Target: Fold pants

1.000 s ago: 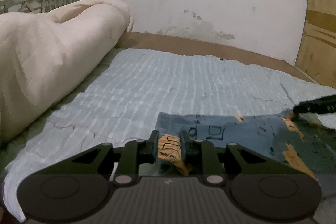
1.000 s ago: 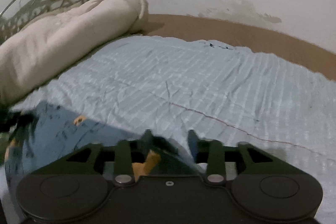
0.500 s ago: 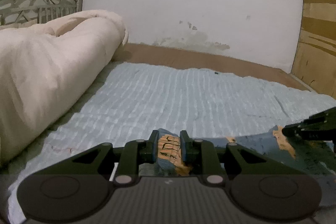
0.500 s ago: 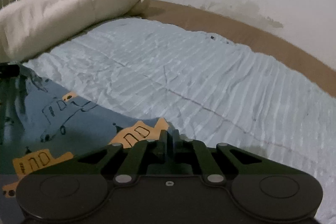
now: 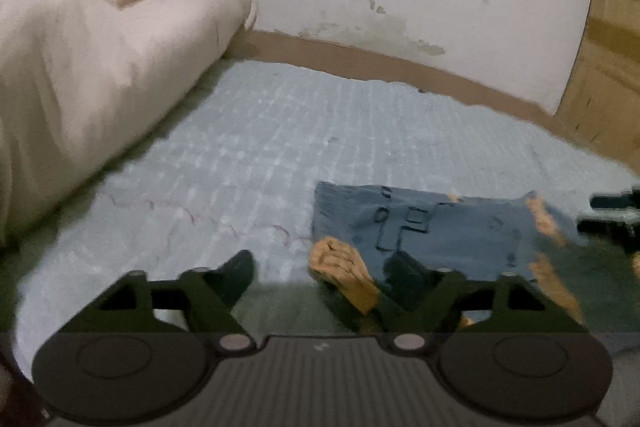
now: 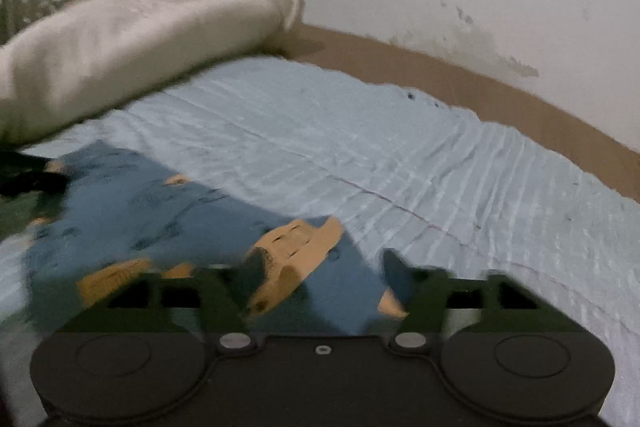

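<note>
Blue pants (image 5: 432,227) lying lengthwise between grippers on bed (image 5: 280,131); left gripper (image 5: 320,267) and right gripper (image 6: 320,259) both hovering at ends, fingers spread wide, gripping nothing.

Both wrist views low, near, sharing pants (image 5: 440,227).

My two wrist views are dim and evenly lit with no glare, motion-blurred throughout, worst on the pants (image 6: 168,219) and cream duvet (image 5: 92,67), with fisheye bending and black vignetting at the corners.
</note>
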`<state>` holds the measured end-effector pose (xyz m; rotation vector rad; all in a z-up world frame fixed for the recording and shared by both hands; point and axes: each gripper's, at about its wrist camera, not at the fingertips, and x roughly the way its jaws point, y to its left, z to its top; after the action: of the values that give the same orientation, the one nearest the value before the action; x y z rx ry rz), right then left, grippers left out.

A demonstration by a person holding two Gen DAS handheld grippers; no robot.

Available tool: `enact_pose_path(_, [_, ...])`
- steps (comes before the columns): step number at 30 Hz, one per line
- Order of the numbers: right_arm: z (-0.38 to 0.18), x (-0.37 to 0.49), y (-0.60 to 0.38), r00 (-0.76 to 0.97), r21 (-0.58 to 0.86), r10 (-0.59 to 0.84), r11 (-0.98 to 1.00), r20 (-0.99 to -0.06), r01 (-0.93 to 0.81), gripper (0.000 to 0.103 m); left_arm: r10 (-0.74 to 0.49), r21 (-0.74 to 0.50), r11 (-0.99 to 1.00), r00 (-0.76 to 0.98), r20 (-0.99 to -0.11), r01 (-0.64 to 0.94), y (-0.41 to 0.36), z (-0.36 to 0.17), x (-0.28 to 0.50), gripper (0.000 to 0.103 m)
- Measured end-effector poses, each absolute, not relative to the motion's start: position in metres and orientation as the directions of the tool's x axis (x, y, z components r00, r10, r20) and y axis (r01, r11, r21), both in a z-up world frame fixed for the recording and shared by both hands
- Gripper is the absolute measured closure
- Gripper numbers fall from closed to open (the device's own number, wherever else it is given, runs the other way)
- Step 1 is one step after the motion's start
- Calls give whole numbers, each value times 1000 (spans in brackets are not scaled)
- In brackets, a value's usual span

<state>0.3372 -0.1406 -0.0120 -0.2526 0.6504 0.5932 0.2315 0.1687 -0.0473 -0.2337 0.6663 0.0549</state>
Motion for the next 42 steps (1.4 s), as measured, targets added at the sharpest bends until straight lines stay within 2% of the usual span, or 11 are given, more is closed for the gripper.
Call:
enact_pose_path(3, [-9,294,-158,669,-18,463,814,-582,-580,1,-83,-292,945,757,-649,-147,175,-57,229,18])
enact_pose_path(9, [-25,233,-183,736,-19,404,870,-543,-492,1,-150,-465,858,759,-633,-218,183,-65,233,22])
enact_pose_path(14, [-31,211,-200,759,77,391,907,-521,-414,1,-180,-539,801,756,-630,-259,186,-67,234,39])
enact_pose_path(22, [-37,211,-203,776,81,363,922,-516,-378,1,-28,-422,849,770,-637,-318,188,-46,235,36])
enact_pose_path(24, [-39,213,-203,785,52,327,934,-526,-354,1,-9,-413,850,776,-631,-326,188,-43,240,47])
enact_pose_path(26, [-40,216,-203,791,43,303,942,-532,-332,1,-4,-407,856,782,-624,-320,186,-42,243,81])
enact_pose_path(28, [-43,216,-206,787,63,311,942,-532,-330,1,-8,-398,866,786,-618,-304,182,-40,244,84])
enact_pose_path(30, [-47,215,-208,782,72,312,942,-540,-327,1,-5,-379,879,789,-614,-289,177,-36,241,96])
enact_pose_path(34, [-52,216,-210,771,80,315,942,-554,-327,1,-12,-387,882,806,-592,-271,170,-23,226,96])
enact_pose_path(39, [-54,222,-205,757,65,309,940,-575,-335,1,-31,-391,866,745,-666,-313,175,-41,233,96])
enact_pose_path(42, [-54,222,-205,754,62,310,939,-579,-339,1,-37,-376,870,718,-695,-320,179,-49,237,87])
